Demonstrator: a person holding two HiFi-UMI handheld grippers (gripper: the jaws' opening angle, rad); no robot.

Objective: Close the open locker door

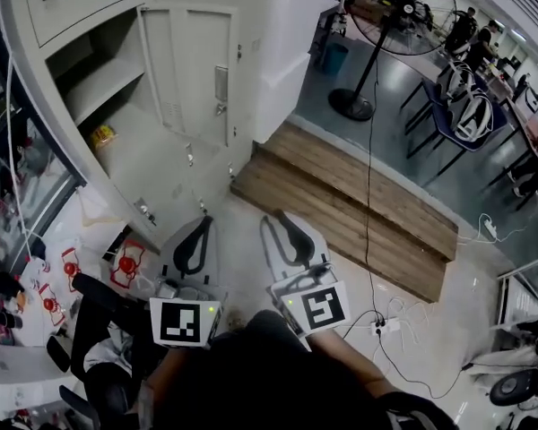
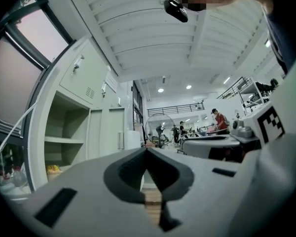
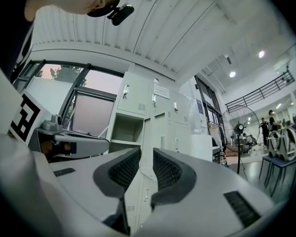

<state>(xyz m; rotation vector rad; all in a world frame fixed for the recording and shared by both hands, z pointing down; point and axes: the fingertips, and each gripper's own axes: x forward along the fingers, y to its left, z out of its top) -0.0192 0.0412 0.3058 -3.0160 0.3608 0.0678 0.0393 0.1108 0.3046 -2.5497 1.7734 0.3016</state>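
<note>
I have both tools low and close in front of me, pointing at the lockers, and neither one touches anything. The left gripper (image 1: pixel 197 236) has its jaws together at the tips with nothing in them. The right gripper (image 1: pixel 282 227) has its jaws a little apart, and only air shows in the gap.

The locker door (image 1: pixel 190 72) is ahead of me and a bit to my left, well apart from both grippers. It stands upright with its long side running vertically, swung out from the open compartment (image 1: pixel 94 92), which sits to its left. A shelf (image 1: pixel 103 83) crosses that compartment and a small yellow packet (image 1: pixel 103 135) lies on its floor. The latch (image 1: pixel 221 83) is on the door's right edge, so I judge the hinge to be on the side next to the opening and the free edge on the side facing my right hand.

From here the right gripper looks the nearer to that free edge. I expect the move to be a reach forward and up past the latch side, then a push to the left to swing the door over the opening
</note>
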